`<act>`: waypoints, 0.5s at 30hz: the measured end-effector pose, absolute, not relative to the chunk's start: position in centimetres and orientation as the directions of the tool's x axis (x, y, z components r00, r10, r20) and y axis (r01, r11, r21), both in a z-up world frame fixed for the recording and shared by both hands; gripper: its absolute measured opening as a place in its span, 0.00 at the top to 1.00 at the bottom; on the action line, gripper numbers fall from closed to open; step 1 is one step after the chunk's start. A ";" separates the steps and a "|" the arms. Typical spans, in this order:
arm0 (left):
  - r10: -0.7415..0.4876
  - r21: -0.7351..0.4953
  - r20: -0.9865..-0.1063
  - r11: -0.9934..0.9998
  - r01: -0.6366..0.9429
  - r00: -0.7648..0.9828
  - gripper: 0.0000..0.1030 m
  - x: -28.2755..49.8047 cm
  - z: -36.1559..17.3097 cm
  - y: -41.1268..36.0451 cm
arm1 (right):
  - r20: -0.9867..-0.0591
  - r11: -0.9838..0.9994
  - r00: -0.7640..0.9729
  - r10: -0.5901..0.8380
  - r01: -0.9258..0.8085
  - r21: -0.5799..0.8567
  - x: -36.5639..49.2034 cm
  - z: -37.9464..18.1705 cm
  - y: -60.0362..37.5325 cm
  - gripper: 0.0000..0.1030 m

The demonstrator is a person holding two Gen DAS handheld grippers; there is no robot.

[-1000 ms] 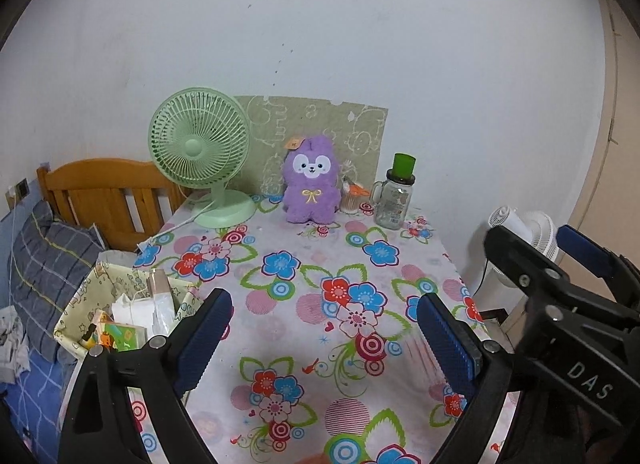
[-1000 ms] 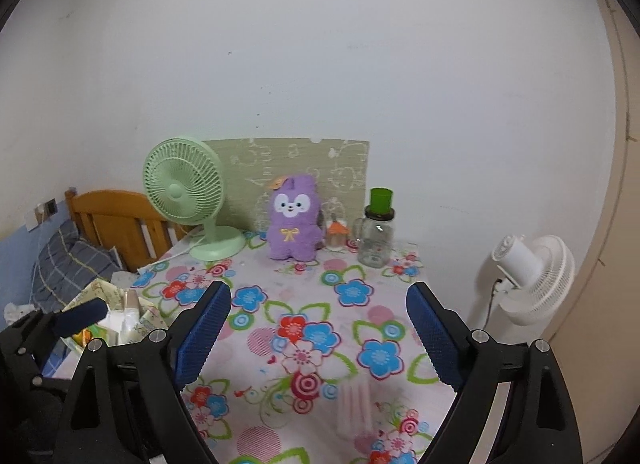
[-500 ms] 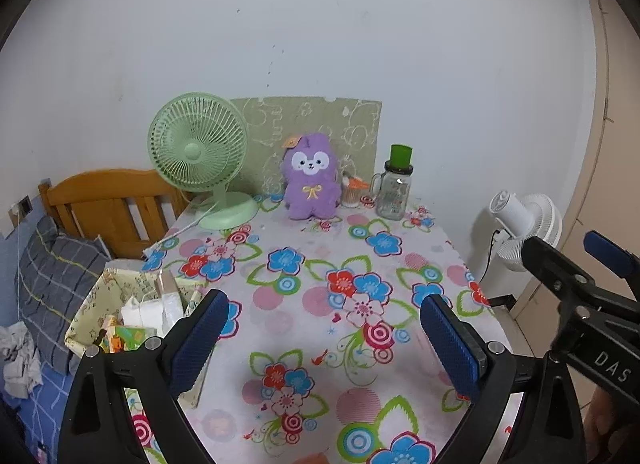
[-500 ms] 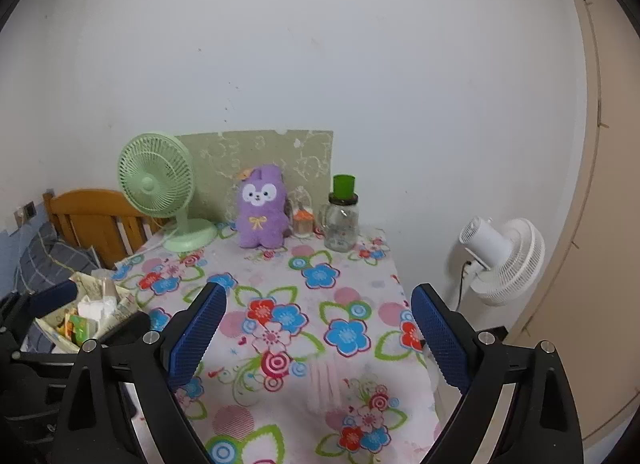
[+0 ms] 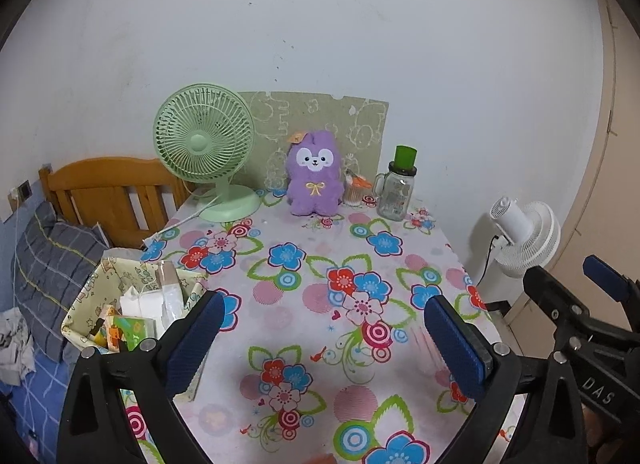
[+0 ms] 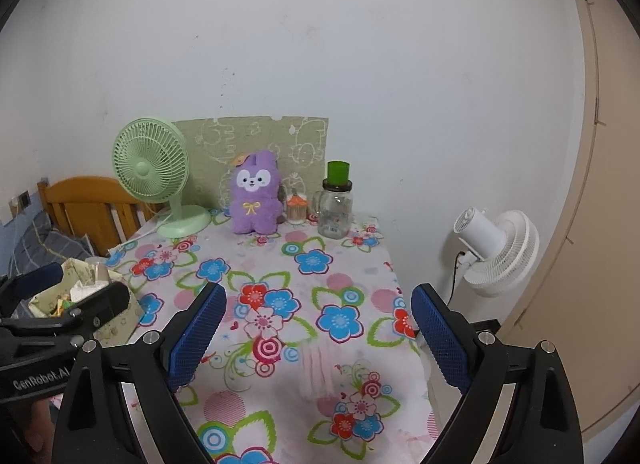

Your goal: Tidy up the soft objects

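Observation:
A purple plush toy (image 5: 315,179) sits upright at the far edge of the flowered table (image 5: 304,304), against a green patterned board; it also shows in the right wrist view (image 6: 255,198). My left gripper (image 5: 324,338) is open and empty, above the table's near part. My right gripper (image 6: 318,334) is open and empty, over the table's near right part. A yellow fabric basket (image 5: 86,306) with packets and boxes stands at the table's left edge. Each gripper appears at the edge of the other's view.
A green desk fan (image 5: 206,147) stands at the back left, a glass jar with a green lid (image 5: 396,187) at the back right, a small orange-topped jar (image 5: 354,191) between jar and toy. A white floor fan (image 5: 524,236) stands right of the table. A wooden bed frame (image 5: 108,187) is at left.
Both grippers have pulled back and risen from the table, so the toy and fan look farther away. Both stay open and empty.

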State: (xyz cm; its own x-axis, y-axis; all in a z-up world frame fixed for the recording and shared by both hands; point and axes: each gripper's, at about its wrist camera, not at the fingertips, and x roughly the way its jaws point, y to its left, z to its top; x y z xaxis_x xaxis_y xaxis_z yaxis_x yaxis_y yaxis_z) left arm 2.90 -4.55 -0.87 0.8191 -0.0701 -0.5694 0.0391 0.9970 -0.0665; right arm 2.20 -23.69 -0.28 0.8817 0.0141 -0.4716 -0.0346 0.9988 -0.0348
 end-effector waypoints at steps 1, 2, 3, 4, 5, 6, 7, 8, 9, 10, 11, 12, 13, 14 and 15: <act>-0.071 -0.068 -0.572 0.997 0.039 0.817 0.02 2.9 -0.9 -4.5 | -0.471 0.999 0.882 0.008 -0.029 -0.037 2.2 -0.3 -23.7 0.07; -0.071 -0.068 -0.572 0.997 0.039 0.817 0.02 2.9 -0.9 -4.5 | -0.472 0.999 0.882 0.011 -0.030 -0.033 2.2 -0.3 -23.8 0.07; -0.070 -0.068 -0.572 0.997 0.038 0.817 0.02 2.8 -0.9 -4.5 | -0.475 0.999 0.880 0.014 -0.031 -0.029 2.2 -0.3 -23.8 0.07; -0.068 -0.068 -0.570 0.997 0.036 0.819 0.02 2.8 -0.8 -4.5 | -0.478 0.999 0.878 0.018 -0.033 -0.022 2.2 -0.4 -23.9 0.07; -0.067 -0.067 -0.569 0.997 0.036 0.820 0.02 2.7 -0.7 -4.4 | -0.480 0.999 0.877 0.021 -0.034 -0.018 2.2 -0.4 -24.0 0.07; -0.067 -0.066 -0.568 0.997 0.035 0.821 0.02 2.7 -0.7 -4.4 | -0.482 0.999 0.876 0.022 -0.035 -0.018 2.2 -0.4 -24.0 0.07; -0.066 -0.065 -0.568 0.997 0.035 0.821 0.02 2.7 -0.6 -4.4 | -0.483 0.999 0.876 0.021 -0.035 -0.021 2.2 -0.4 -24.0 0.07; -0.066 -0.066 -0.568 0.997 0.035 0.820 0.02 2.6 -0.6 -4.4 | -0.482 0.999 0.876 0.019 -0.035 -0.023 2.1 -0.4 -23.9 0.07; -0.067 -0.067 -0.568 0.997 0.035 0.820 0.02 2.7 -0.7 -4.4 | -0.481 0.999 0.876 0.019 -0.035 -0.025 2.2 -0.4 -23.9 0.07; -0.067 -0.068 -0.568 0.997 0.034 0.821 0.02 2.7 -0.7 -4.4 | -0.481 0.999 0.876 0.019 -0.035 -0.024 2.2 -0.4 -23.9 0.07; -0.067 -0.070 -0.567 0.997 0.033 0.821 0.02 2.6 -0.6 -4.3 | -0.481 0.999 0.876 0.019 -0.035 -0.026 2.1 -0.4 -23.8 0.07; -0.067 -0.070 -0.568 0.997 0.032 0.820 0.02 2.6 -0.6 -4.3 | -0.481 0.999 0.877 0.018 -0.036 -0.029 2.1 -0.3 -23.8 0.07; -0.066 -0.071 -0.569 0.997 0.031 0.820 0.02 2.6 -0.6 -4.2 | -0.480 0.999 0.877 0.017 -0.037 -0.031 2.1 -0.3 -23.7 0.07; -0.065 -0.071 -0.568 0.997 0.030 0.820 0.02 2.5 -0.6 -4.1 | -0.479 0.999 0.878 0.017 -0.037 -0.034 2.1 -0.3 -23.6 0.07; -0.062 -0.067 -0.568 0.997 0.029 0.821 0.02 2.6 -0.6 -4.1 | -0.479 0.999 0.878 0.016 -0.038 -0.035 2.1 -0.2 -23.6 0.07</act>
